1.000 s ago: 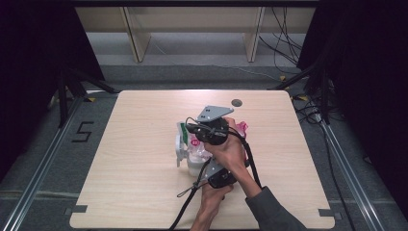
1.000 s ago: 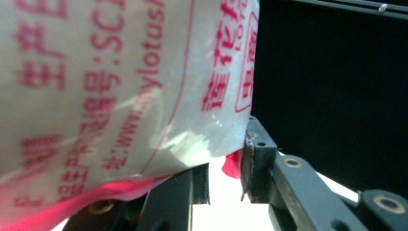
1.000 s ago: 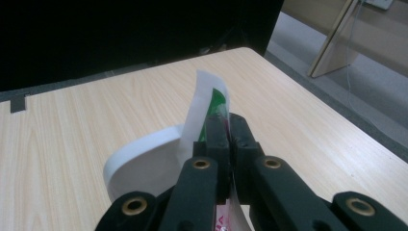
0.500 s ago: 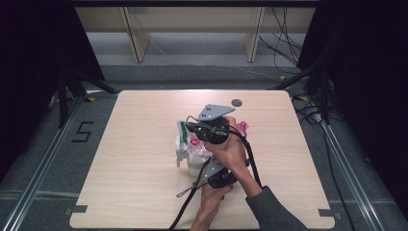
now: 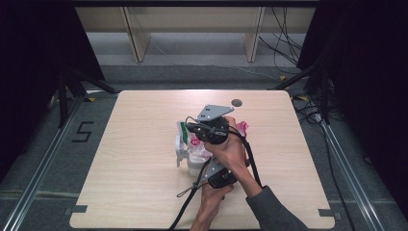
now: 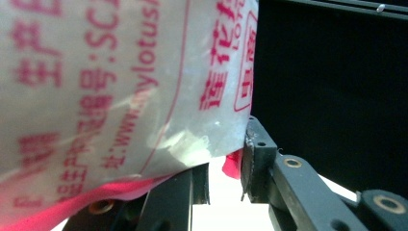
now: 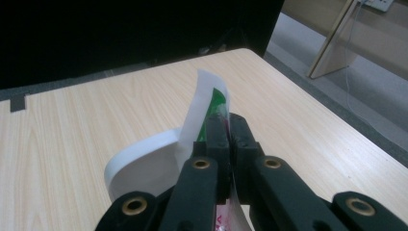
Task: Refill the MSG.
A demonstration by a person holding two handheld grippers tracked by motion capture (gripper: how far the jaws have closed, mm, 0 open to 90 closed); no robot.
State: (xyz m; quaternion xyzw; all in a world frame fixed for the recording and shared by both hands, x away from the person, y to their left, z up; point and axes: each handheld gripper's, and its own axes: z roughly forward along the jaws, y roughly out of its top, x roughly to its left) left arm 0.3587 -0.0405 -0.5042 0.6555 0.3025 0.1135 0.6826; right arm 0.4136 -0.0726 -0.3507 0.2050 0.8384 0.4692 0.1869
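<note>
At the left, the left gripper (image 5: pixel 222 176) has its fingers clamped on the translucent white plastic bag with pink print (image 6: pixel 120 82), which lies mid-way across the pale wooden surface (image 5: pixel 134 192). To the right, the right gripper (image 7: pixel 225 126) has its fingers pinched shut on the bag's green-edged top strip (image 7: pixel 211 103).

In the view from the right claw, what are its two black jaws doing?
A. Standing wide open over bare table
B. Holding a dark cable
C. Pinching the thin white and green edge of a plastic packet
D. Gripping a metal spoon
C: the right claw has its jaws pressed together on the thin white and green edge of the plastic packet, above the pale wooden table.
</note>
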